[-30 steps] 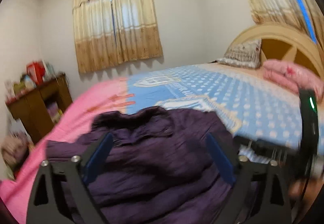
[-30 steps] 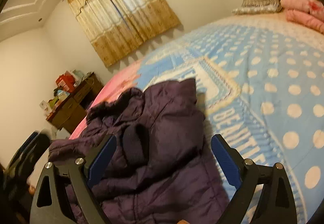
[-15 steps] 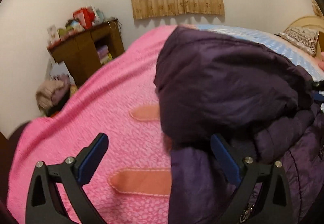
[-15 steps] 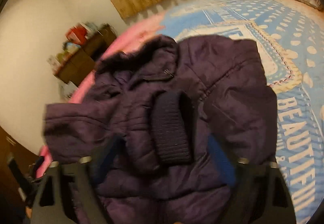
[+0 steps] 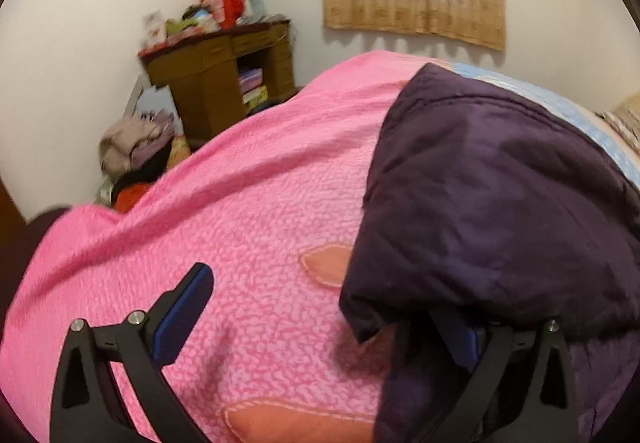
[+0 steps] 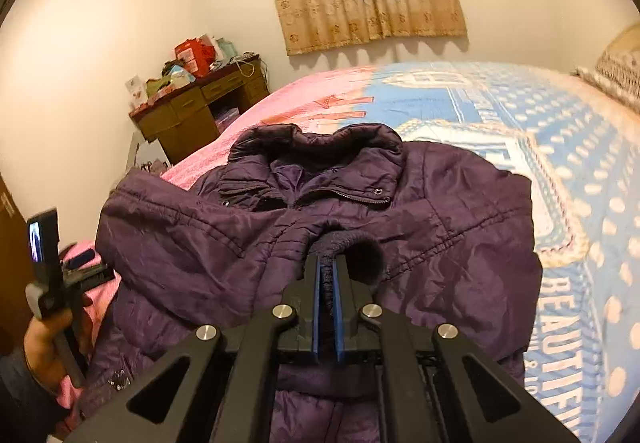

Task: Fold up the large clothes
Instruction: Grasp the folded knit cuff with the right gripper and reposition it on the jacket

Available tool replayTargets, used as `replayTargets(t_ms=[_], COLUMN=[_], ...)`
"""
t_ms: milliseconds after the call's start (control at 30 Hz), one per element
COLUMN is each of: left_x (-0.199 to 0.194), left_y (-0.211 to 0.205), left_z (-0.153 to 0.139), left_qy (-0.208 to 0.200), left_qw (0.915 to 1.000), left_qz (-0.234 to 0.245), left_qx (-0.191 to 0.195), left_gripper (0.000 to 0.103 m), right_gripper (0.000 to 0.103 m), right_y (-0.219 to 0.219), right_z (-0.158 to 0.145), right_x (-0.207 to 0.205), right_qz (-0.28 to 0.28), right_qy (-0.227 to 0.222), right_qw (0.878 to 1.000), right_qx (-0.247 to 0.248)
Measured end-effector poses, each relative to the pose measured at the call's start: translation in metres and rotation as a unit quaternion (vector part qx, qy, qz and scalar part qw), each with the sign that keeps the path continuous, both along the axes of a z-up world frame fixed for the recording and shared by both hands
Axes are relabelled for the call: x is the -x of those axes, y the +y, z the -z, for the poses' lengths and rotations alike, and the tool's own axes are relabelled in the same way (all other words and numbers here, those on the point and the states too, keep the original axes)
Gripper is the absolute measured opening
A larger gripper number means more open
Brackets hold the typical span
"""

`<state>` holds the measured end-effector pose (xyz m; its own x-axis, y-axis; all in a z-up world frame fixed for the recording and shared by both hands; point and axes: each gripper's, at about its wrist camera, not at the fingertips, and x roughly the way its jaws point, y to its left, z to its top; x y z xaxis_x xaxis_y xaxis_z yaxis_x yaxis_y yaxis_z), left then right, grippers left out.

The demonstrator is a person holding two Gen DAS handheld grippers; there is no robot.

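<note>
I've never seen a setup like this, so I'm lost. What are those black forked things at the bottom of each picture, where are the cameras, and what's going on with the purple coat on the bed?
No robot here: a person holds a hand-held two-finger gripper in each hand, with a wide-angle camera on each looking along its fingers. One picture is the left gripper's view, the other the right gripper's.

A dark purple padded jacket lies on a bed with a pink and blue quilt. The right gripper's blue pads have just closed on the jacket's dark knitted cuff. The left gripper is open beside the jacket's edge, with one finger under the fabric and gripping nothing. The person's left hand shows in the right view.
</note>
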<state>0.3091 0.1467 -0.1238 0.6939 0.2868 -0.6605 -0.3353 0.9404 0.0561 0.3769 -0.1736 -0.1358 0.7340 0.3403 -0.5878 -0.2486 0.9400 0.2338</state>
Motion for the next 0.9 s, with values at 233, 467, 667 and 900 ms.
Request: replayTargets(t_ms=[233,467,667,900], left_x=[0.005,-0.002,-0.016,-0.019], left_y=[-0.032,-0.018,-0.011,0.018], left_z=[0.009,0.001,0.007,0.011], left_qy=[0.006,-0.018,-0.003,0.012], left_qw=[0.9972,0.9979,0.9974,0.9982], left_qz=[0.045,0.047,0.050,-0.035], left_qx=[-0.059,-0.041,-0.052,-0.048], left_gripper=[0.103,0.103,0.103,0.103], right_gripper=[0.100,0.047,0.006,0.004], right_y=[-0.014,-0.002,-0.001,0.003], right_z=[0.020,0.034,0.012,-0.056], right_x=[-0.011,-0.023,-0.002,0.042], right_qz=[0.025,-0.004,-0.015,-0.020], right_qy=[0.031,0.066,0.021,-0.073], right_qw=[0.998,0.997,0.998,0.997], right_qx=[-0.052,-0.046,-0.055,0.023])
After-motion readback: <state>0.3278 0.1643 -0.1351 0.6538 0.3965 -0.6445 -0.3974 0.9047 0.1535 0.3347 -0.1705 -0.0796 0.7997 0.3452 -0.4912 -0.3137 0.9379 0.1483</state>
